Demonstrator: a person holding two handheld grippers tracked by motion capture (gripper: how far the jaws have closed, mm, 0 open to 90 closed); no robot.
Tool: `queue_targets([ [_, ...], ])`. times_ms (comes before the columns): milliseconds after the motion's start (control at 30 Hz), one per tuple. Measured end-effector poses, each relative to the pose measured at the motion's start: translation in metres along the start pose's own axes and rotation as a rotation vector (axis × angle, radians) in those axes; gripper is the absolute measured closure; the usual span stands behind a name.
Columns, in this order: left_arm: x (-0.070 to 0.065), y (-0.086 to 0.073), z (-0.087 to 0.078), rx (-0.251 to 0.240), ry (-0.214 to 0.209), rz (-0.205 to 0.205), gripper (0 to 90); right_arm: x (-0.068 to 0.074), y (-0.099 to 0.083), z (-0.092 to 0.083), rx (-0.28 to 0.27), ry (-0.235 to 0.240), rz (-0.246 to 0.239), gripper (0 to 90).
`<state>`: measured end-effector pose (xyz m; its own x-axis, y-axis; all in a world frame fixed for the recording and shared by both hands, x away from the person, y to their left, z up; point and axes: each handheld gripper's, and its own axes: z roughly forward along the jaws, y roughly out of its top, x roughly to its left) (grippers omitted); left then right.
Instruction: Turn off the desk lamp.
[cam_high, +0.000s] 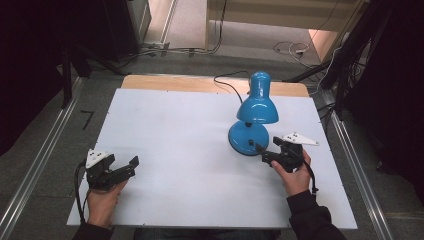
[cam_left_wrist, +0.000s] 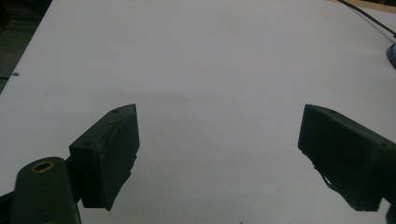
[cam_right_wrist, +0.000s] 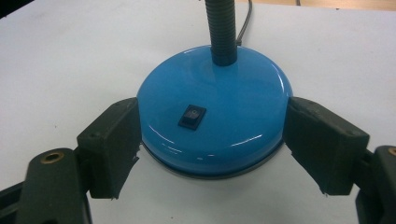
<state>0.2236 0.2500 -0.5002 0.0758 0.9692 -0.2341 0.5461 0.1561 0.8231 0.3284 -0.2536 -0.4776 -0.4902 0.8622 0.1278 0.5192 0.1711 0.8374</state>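
Spread wide, both my pairs of jaws pinch nothing. On the flat white board, my left gripper hovers over bare matte surface near its left corner. My right gripper straddles the lamp, a glossy blue metal thing: domed round base, ribbed dark neck, bell shade. A small black rocker switch sits on the base.

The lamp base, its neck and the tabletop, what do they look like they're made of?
Lamp base: glossy blue, probably painted metal or hard plastic, going by the sharp light streaks on its dome. Neck: dark and ribbed, likely flexible metal tube. Tabletop: matte white sheet without glare, over a wooden board showing at the far edge.
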Motion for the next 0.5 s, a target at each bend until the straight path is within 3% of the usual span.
queue_targets([
  [500, 0.0000, 0.0000, 0.0002, 0.001, -0.001, 0.000, 13.1, -0.0024, -0.0021, -0.0059, -0.004, 0.004, 0.006, 18.1],
])
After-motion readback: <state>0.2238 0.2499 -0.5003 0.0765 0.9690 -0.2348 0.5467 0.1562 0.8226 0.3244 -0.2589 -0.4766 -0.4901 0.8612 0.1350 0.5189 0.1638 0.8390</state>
